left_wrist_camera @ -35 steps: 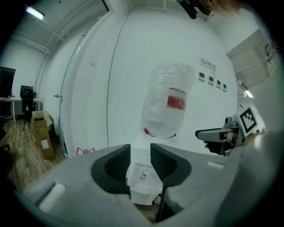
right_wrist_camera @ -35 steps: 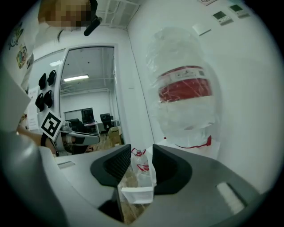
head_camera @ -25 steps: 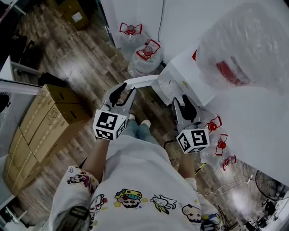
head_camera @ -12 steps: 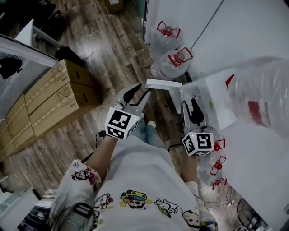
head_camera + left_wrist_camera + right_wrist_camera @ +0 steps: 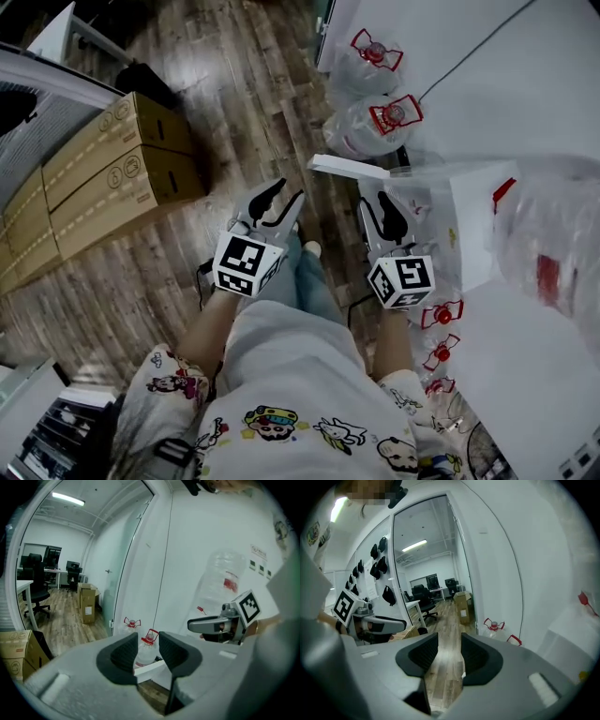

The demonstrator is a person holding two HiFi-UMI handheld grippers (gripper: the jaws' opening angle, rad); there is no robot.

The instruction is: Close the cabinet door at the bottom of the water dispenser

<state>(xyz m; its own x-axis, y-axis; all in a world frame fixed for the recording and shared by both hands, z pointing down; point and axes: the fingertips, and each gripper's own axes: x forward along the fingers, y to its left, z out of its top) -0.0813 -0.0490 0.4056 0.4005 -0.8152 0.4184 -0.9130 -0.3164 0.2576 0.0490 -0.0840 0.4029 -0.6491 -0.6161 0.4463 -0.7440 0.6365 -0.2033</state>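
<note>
The white water dispenser [image 5: 478, 225] stands at the right under a clear bottle [image 5: 553, 253]. Its bottom cabinet door [image 5: 349, 169] hangs open and shows from above as a thin white panel jutting left. My left gripper [image 5: 284, 197] is open and empty, just this side of the door's free end. In the left gripper view the door edge [image 5: 151, 666] shows low between the parted jaws of the left gripper [image 5: 143, 651]. My right gripper [image 5: 377, 202] is open too, beside the dispenser's front, with only floor between its jaws [image 5: 449, 654].
Cardboard boxes [image 5: 103, 178] lie on the wooden floor at the left. Spare water jugs [image 5: 375, 117] stand by the wall beyond the door, and others [image 5: 441, 314] sit right of the dispenser. The person's shoes [image 5: 309, 248] are below the grippers. A glass door [image 5: 426, 573] opens onto an office.
Both grippers have sunk and moved forward, closer to the open door. Their jaws stand as wide as before. The head view has swung, so the boxes show more at the left.
</note>
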